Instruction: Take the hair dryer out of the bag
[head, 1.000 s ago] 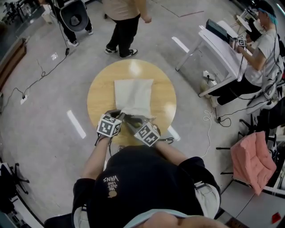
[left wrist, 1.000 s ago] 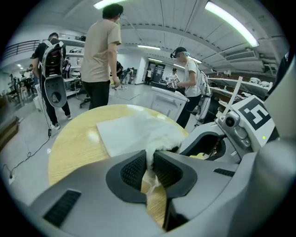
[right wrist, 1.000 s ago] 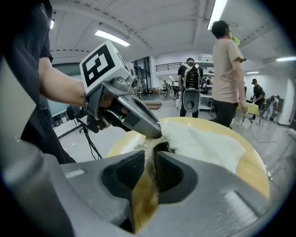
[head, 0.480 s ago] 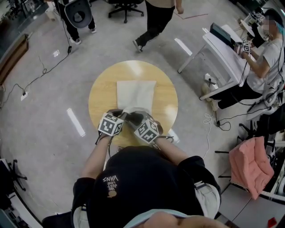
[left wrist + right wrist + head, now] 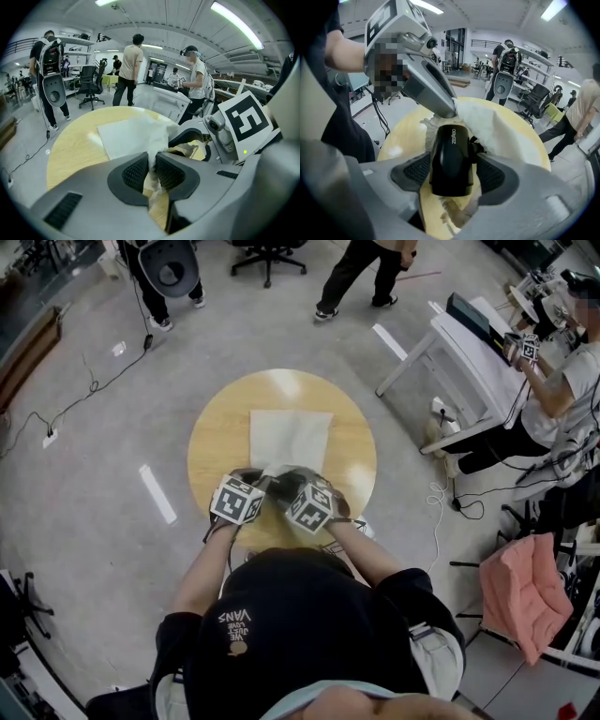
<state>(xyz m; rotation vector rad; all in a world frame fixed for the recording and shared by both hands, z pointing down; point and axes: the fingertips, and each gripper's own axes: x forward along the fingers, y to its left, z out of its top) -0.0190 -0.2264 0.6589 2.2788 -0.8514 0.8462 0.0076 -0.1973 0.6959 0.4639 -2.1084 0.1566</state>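
Round wooden table point(image 5: 211, 442) on a grey workshop floor, people standing and sitting beyond it. White bag point(image 5: 291, 437) lies flat on the tabletop, mouth toward you.

Your left gripper point(image 5: 151, 171): jaws nearly together, pinching a fold of cloth at the bag's mouth (white fabric bunched between the pads).

Your right gripper point(image 5: 450, 176): jaws wide and opening, straddling the black dryer point(image 5: 450, 154). One pad sits close on each flank of it; you can't tell from the right gripper view whether either pad presses on it.

Dryer lies at the bag's mouth over the near part of the table. Its near end points at your right gripper, and its far end meets the gathered cloth just below your left gripper's tip.

From the head view, both grippers sit side by side at the table's near edge, close together.
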